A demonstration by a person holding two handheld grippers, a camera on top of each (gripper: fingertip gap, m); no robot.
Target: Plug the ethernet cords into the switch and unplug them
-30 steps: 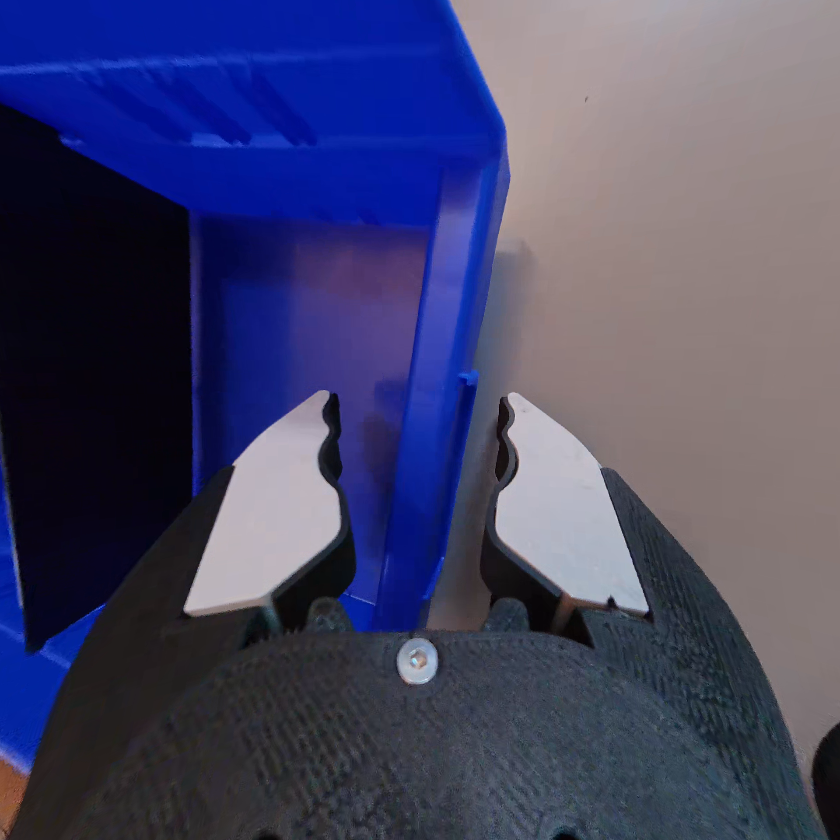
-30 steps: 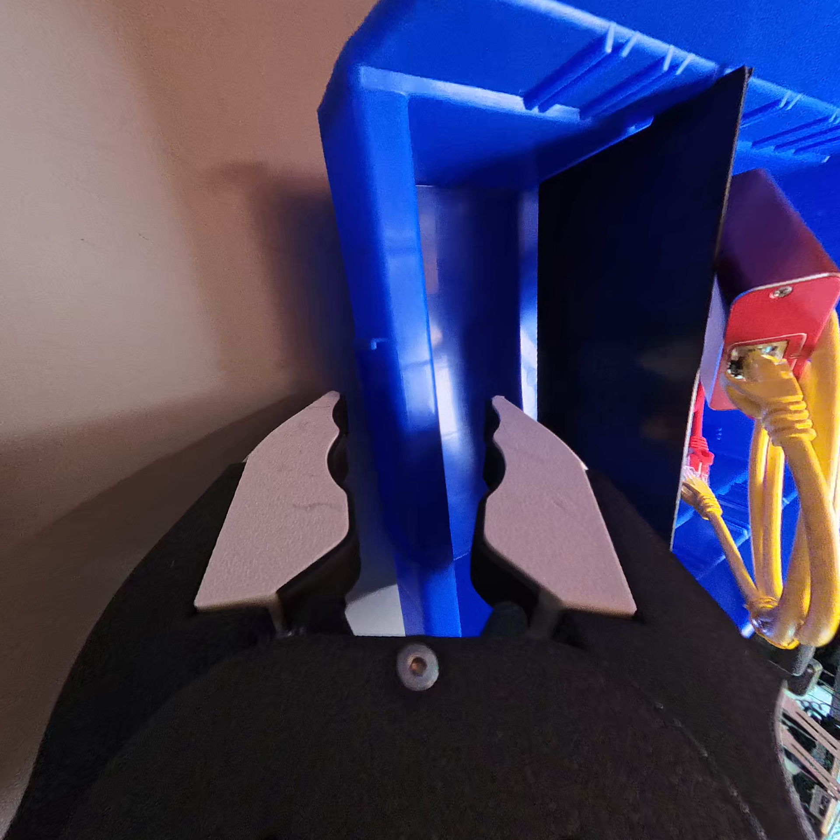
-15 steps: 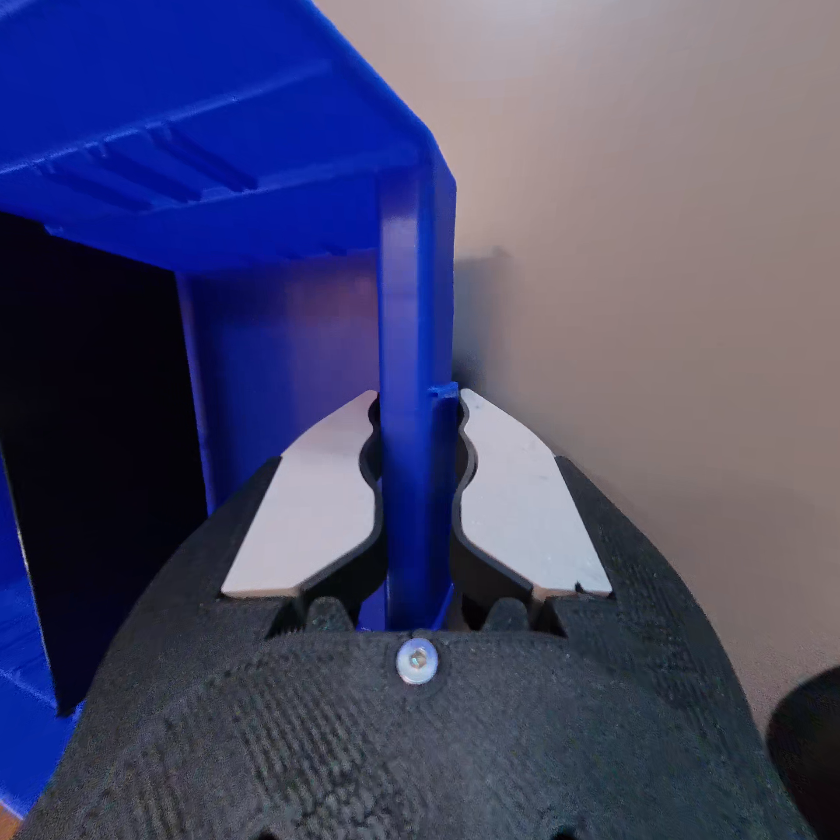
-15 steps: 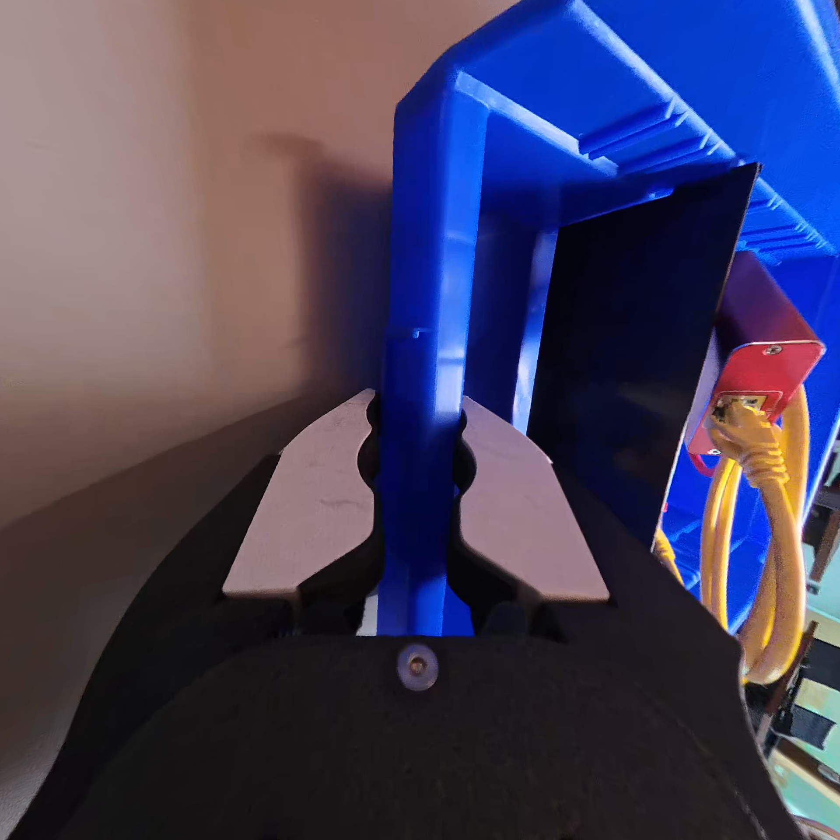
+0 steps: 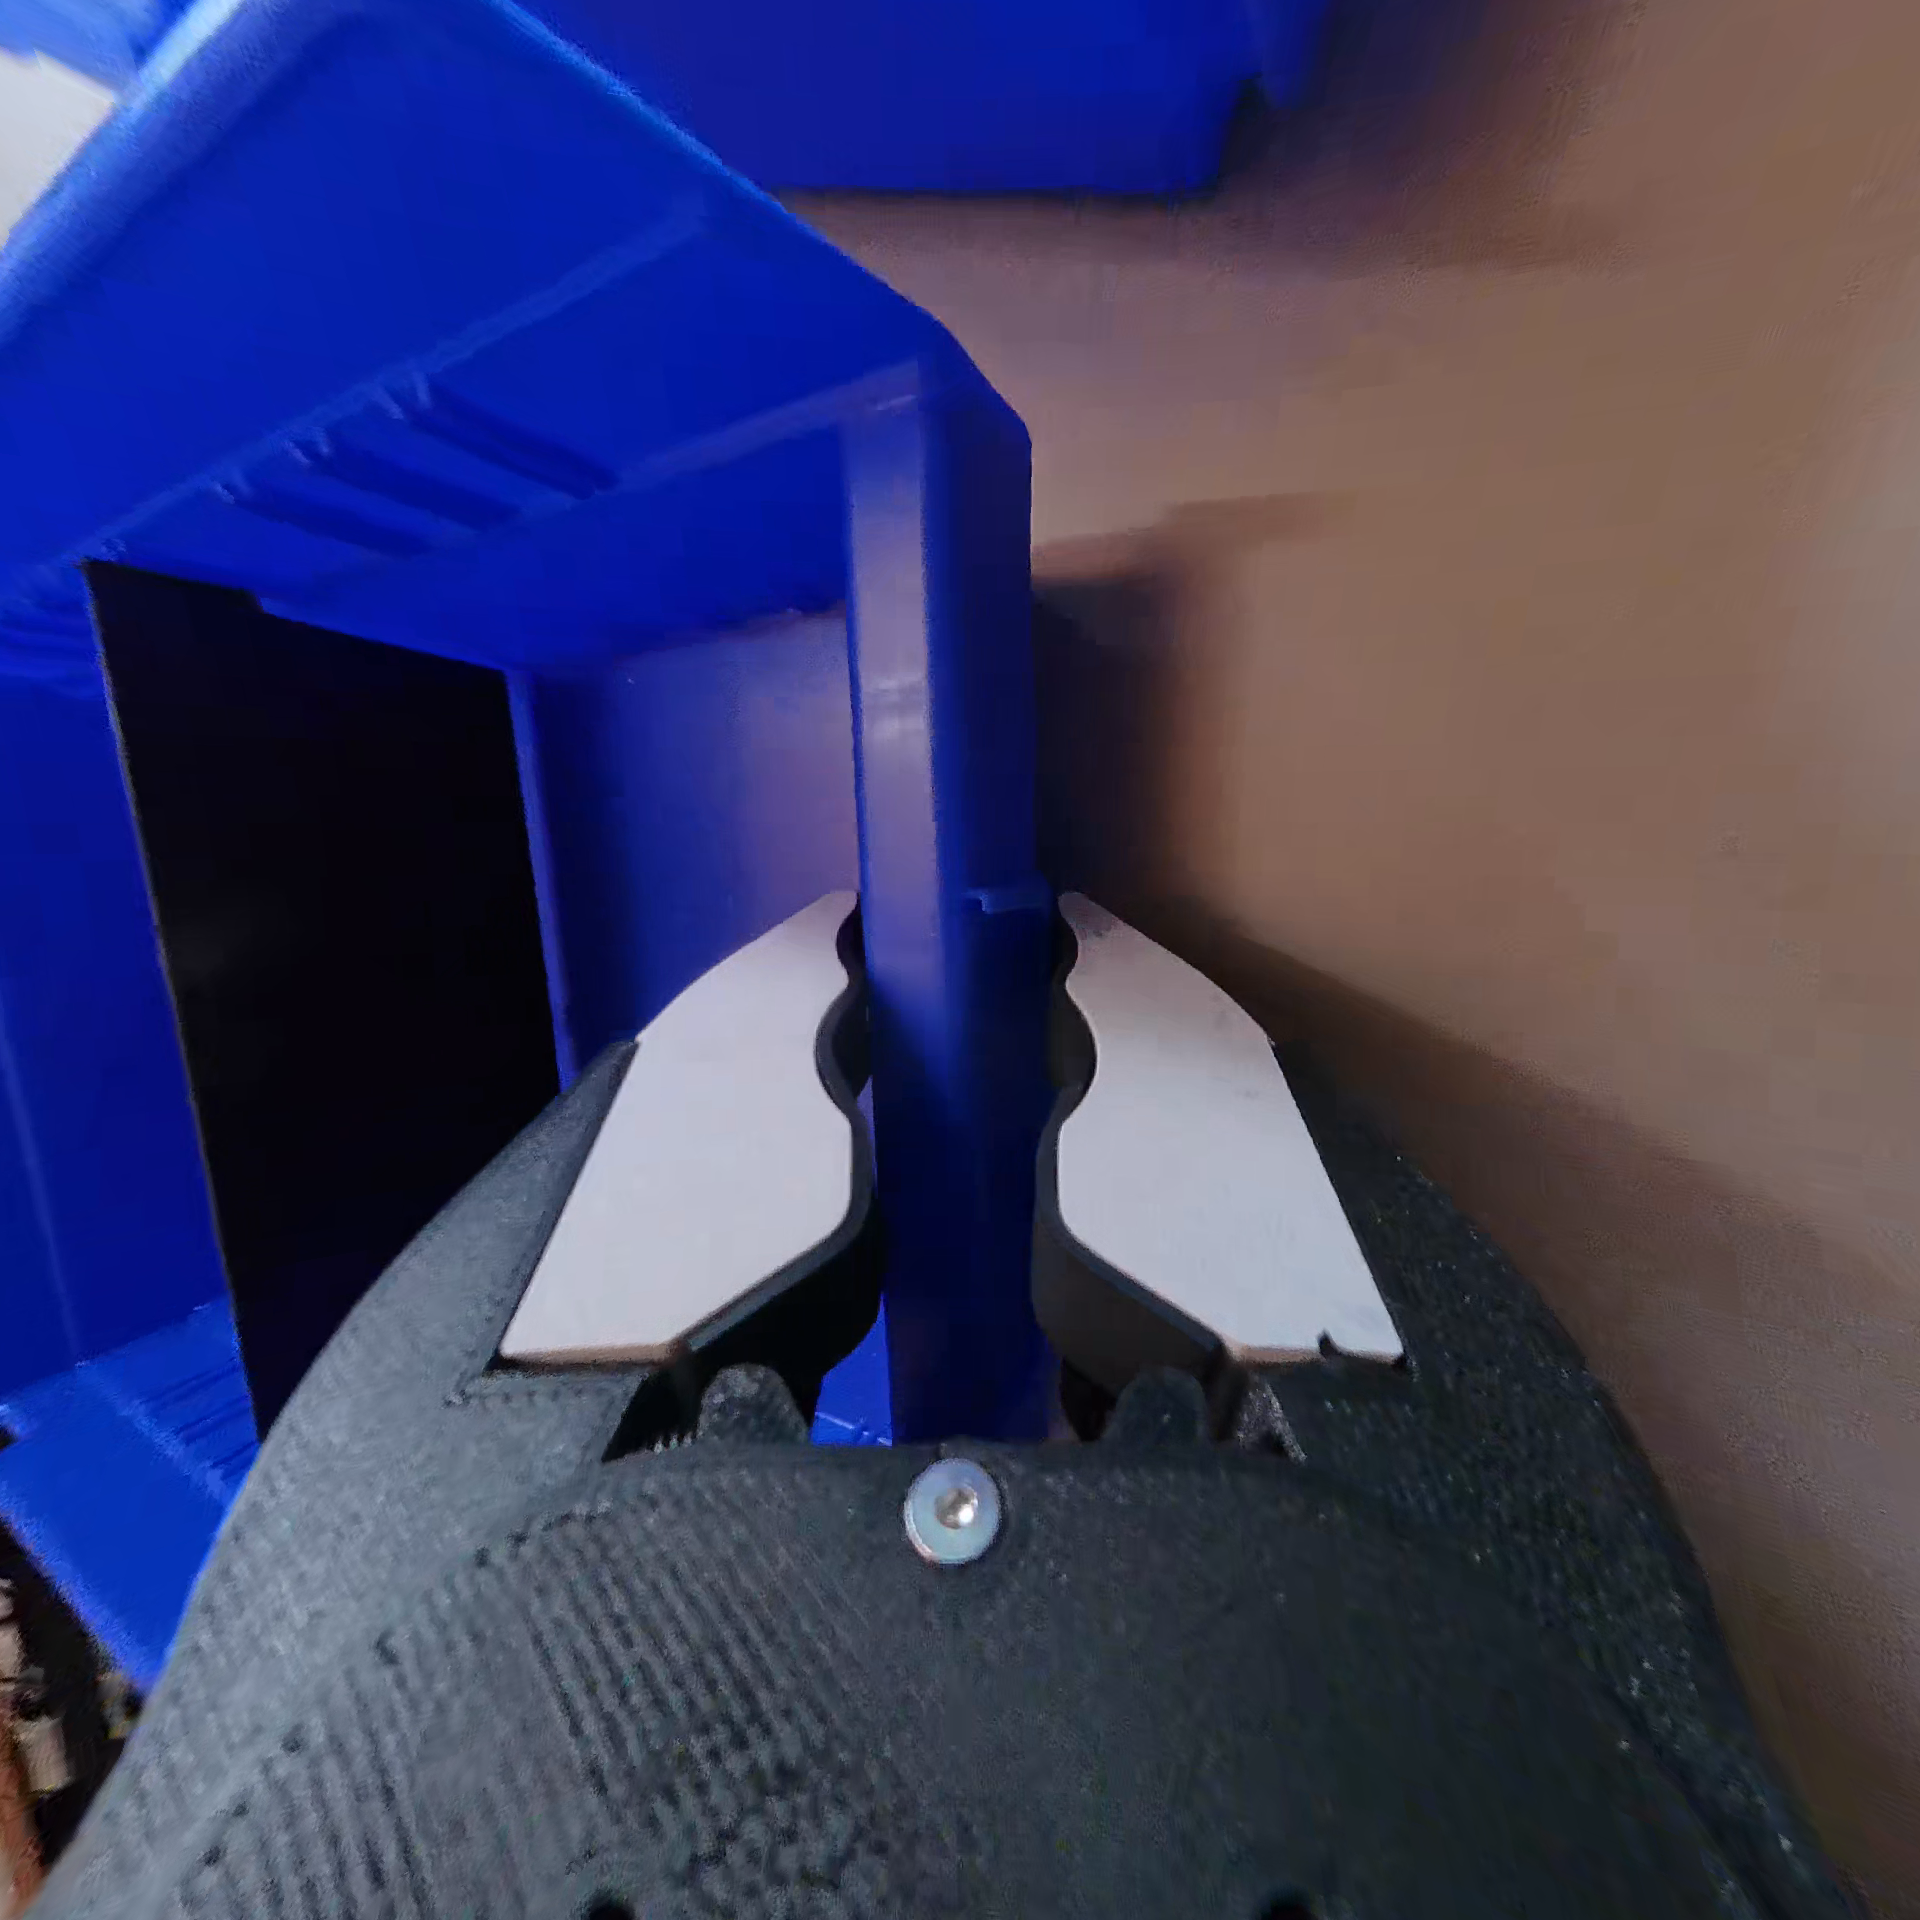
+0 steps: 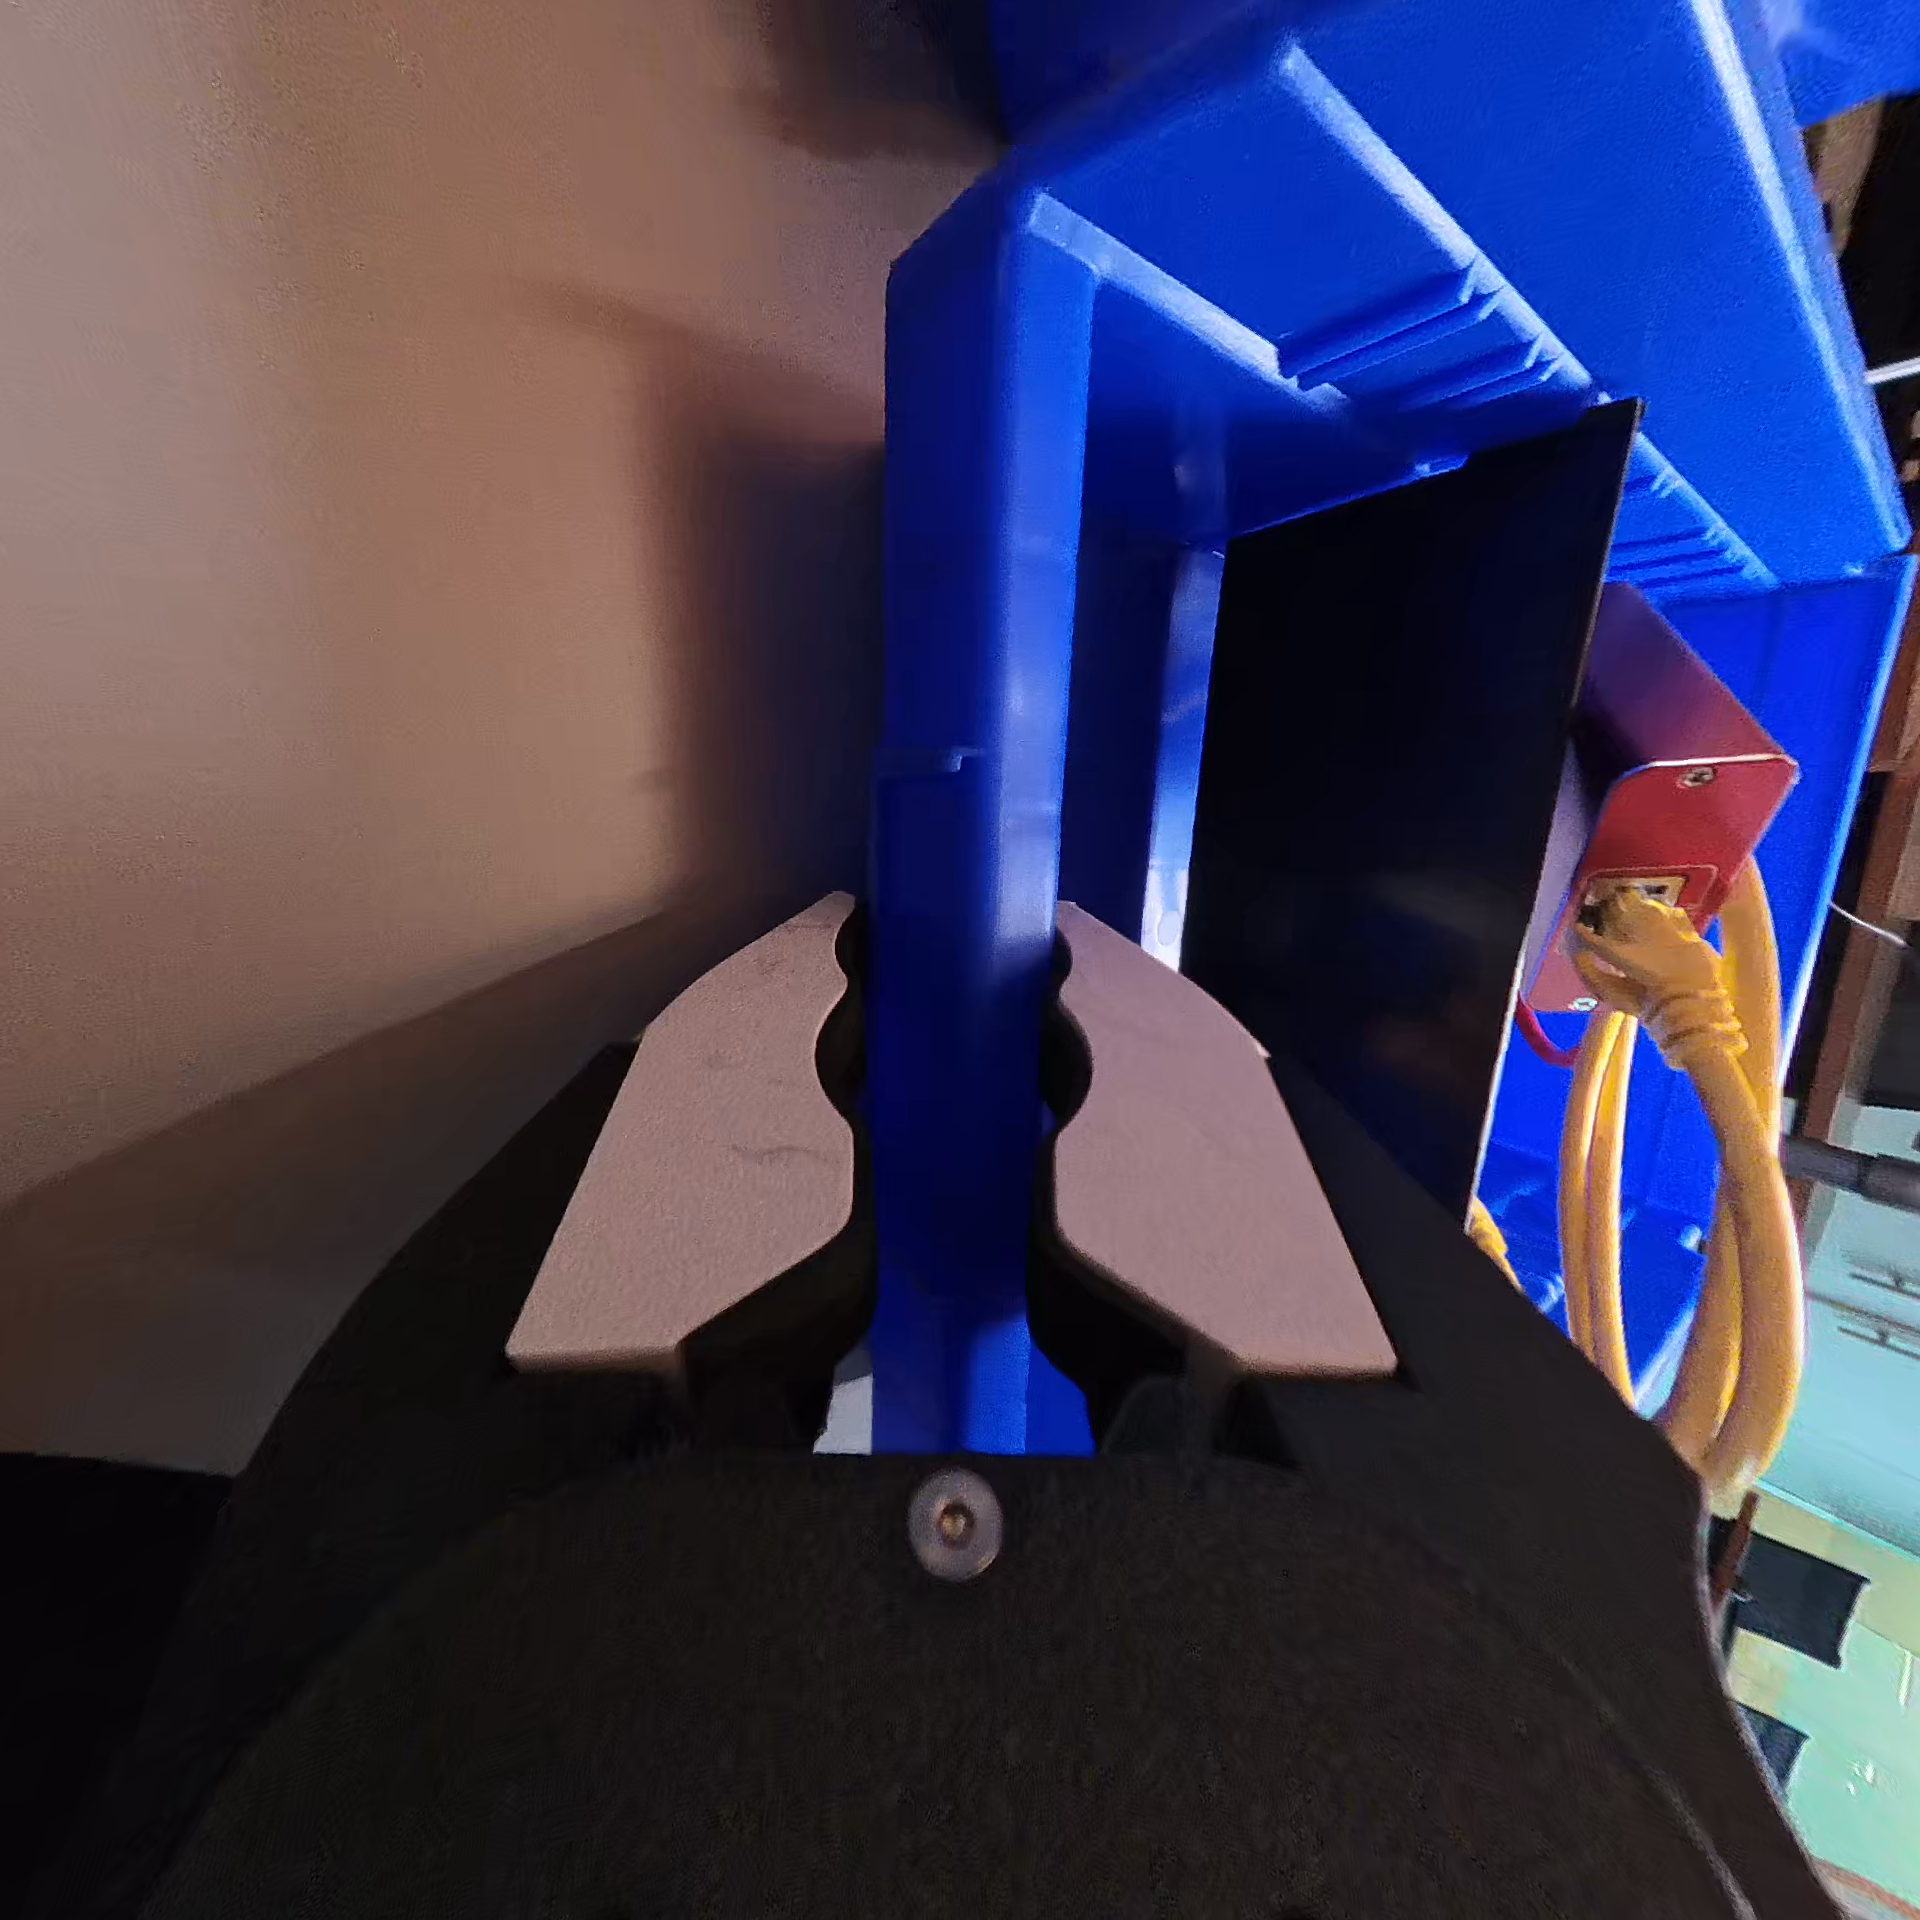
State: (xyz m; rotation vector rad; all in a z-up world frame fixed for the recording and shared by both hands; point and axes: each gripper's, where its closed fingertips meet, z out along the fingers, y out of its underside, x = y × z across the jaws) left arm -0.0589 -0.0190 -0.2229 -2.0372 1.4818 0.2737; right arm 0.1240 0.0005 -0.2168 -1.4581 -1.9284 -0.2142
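Observation:
A blue plastic bin [image 5: 935, 727] is held at both side walls. My left gripper [image 5: 956, 925] is shut on one wall of the bin. My right gripper [image 6: 956, 925] is shut on the other wall [image 6: 977, 623]. Inside the bin stands a black panel [image 6: 1371, 831], which also shows in the left wrist view [image 5: 312, 935]. Beside the black panel in the right wrist view is a red box [image 6: 1662, 852] with a yellow ethernet cord [image 6: 1683, 1143] plugged into its port. The cord hangs in a coil below it.
A plain beige wall [image 5: 1507, 727] is close behind the bin in both views [image 6: 364, 623]. Another blue bin [image 5: 987, 94] sits above. Dark shelving and clutter [image 6: 1860, 1195] show at the far right of the right wrist view.
Both grippers closed from open onto the bin's side walls a second ago and still grip them. The bin has since shifted in both views, away from the wall, with motion blur.

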